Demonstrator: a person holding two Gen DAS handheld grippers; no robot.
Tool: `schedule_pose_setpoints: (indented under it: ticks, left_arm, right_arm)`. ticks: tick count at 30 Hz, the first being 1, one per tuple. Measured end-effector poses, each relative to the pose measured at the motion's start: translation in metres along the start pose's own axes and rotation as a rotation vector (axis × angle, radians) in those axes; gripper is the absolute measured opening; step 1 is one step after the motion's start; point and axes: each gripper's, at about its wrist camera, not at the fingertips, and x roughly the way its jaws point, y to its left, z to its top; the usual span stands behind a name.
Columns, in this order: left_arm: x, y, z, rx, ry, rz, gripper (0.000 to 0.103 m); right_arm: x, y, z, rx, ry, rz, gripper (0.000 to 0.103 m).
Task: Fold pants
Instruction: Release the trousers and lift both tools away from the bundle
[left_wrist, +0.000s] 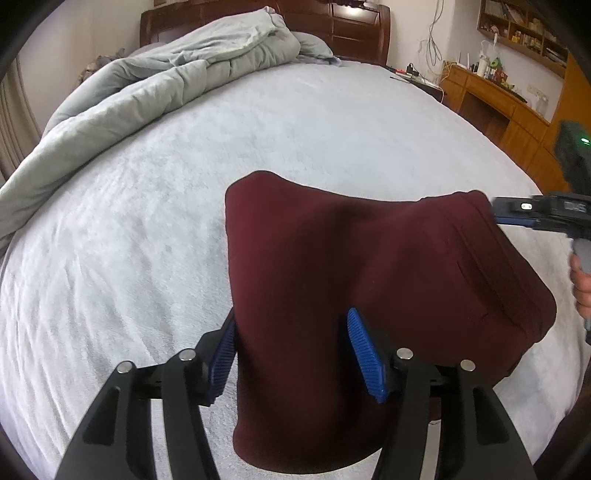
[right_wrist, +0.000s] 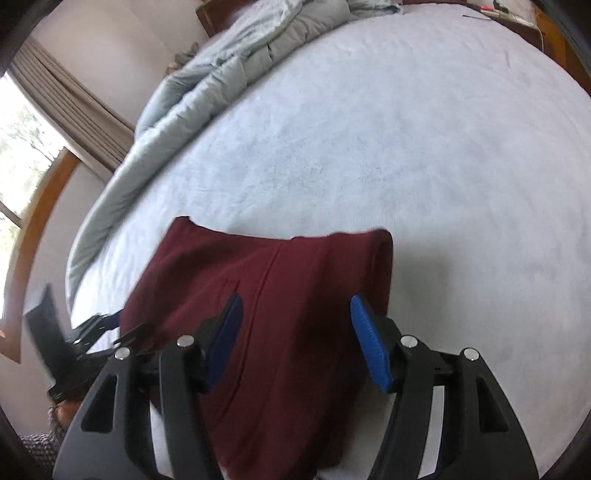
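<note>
Pants (left_wrist: 369, 280): maroon, folded bundle near bed's (left_wrist: 258, 147) front edge.
Left tool (left_wrist: 291, 354): jaws apart, straddling the cloth.
Right tool (right_wrist: 295, 339): likewise apart.
Handling: soft, light, limp; likely pinch all layers at the folded edge.

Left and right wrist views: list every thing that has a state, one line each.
maroon pants: folded into a compact stack, lying on the bed.
left gripper: open, fingers astride the pants' near edge.
right gripper: open, fingers astride the pants.
grey duvet: bunched up along the far side.
bed sheet: spread flat.
curtain: drawn aside.
</note>
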Motion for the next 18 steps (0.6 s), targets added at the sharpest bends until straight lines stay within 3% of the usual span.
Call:
schedule_pose_setpoints:
  ticks: [5,10,18]
  left_arm:
    - [-0.006,0.000,0.000,0.007,-0.020,0.011,0.063]
    - [-0.012,0.002,0.001,0.002,-0.021,0.033,0.071]
    - [-0.036,0.016,-0.007,-0.093,-0.004,0.045,0.077]
  right_arm:
    - [0.023,-0.005,-0.004,-0.031,0.036,-0.151,0.060]
    - [0.015,-0.016,-0.011,0.042,0.003,-0.092,0.060]
    - [-0.043,0.000,-0.050,0.056,-0.030,-0.062,0.061]
